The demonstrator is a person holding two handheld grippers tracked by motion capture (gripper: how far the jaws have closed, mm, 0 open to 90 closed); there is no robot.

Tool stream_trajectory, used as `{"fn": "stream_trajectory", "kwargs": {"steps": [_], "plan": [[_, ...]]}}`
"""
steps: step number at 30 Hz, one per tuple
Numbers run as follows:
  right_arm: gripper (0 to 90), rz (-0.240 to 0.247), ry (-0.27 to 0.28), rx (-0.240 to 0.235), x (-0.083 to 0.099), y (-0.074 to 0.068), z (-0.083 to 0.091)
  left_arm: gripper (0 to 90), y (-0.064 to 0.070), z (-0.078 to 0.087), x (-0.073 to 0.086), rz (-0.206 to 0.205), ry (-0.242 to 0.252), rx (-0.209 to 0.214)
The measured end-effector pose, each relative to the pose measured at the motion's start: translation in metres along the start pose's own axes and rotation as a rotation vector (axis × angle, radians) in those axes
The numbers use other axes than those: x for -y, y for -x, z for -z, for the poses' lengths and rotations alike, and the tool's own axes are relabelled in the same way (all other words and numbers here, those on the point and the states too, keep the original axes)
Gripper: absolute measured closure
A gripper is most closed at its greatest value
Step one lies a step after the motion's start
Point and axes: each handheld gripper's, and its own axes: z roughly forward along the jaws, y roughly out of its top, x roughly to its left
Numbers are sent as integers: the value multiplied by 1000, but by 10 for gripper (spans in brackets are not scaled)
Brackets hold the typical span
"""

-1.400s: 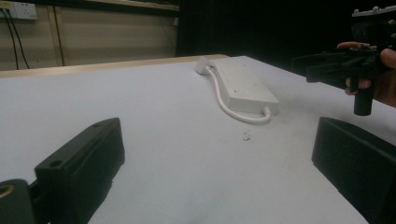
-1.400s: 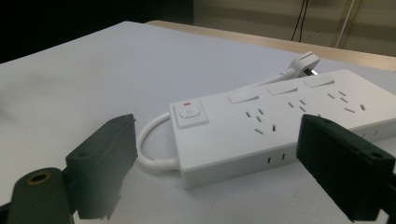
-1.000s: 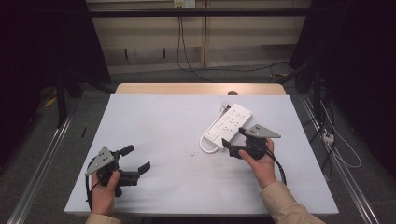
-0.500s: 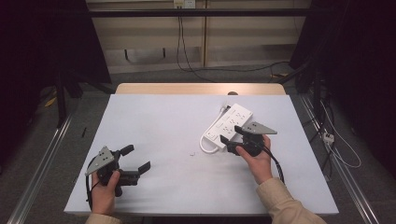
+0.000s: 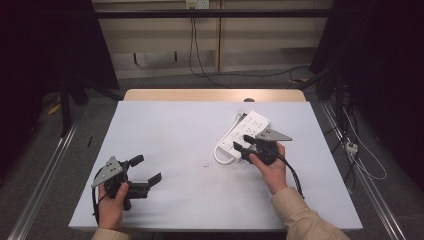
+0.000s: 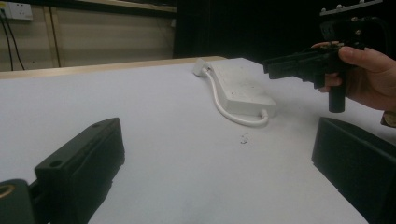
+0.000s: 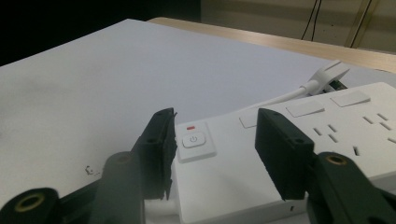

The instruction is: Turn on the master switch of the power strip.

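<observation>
Power strip (image 5: 245, 134) lies flat on the bench (image 5: 175, 130), right of centre, with its white cord (image 6: 233, 112) looped along its near side. Right gripper (image 5: 246, 145) hangs over the strip's near end, jaws spread to either side of the power button (image 7: 194, 140), nothing pinched. Since the earlier frames it has advanced slightly over the strip. Left gripper (image 5: 147, 170) is held well left of the strip, jaws spread and empty, unchanged in place.
</observation>
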Motion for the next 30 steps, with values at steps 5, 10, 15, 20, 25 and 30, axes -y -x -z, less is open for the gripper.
{"fn": "stream_trajectory", "kwargs": {"steps": [5,10,15,20,25,30], "plan": [[560,0,-5,-9,-1,-1,-3,21,0,0,0,-1,-1,0],[610,-2,-9,-11,0,0,-5,21,0,0,0,1,1,-1],[647,2,-14,-19,0,0,-7,21,0,0,0,1,3,0],[681,9,-19,-27,-2,-1,-9,21,0,0,0,0,2,2],[714,10,-17,-32,-4,-2,-12,21,0,0,0,0,3,2],[750,3,-21,-34,-3,-1,-14,21,0,0,-1,-1,6,2]]}}
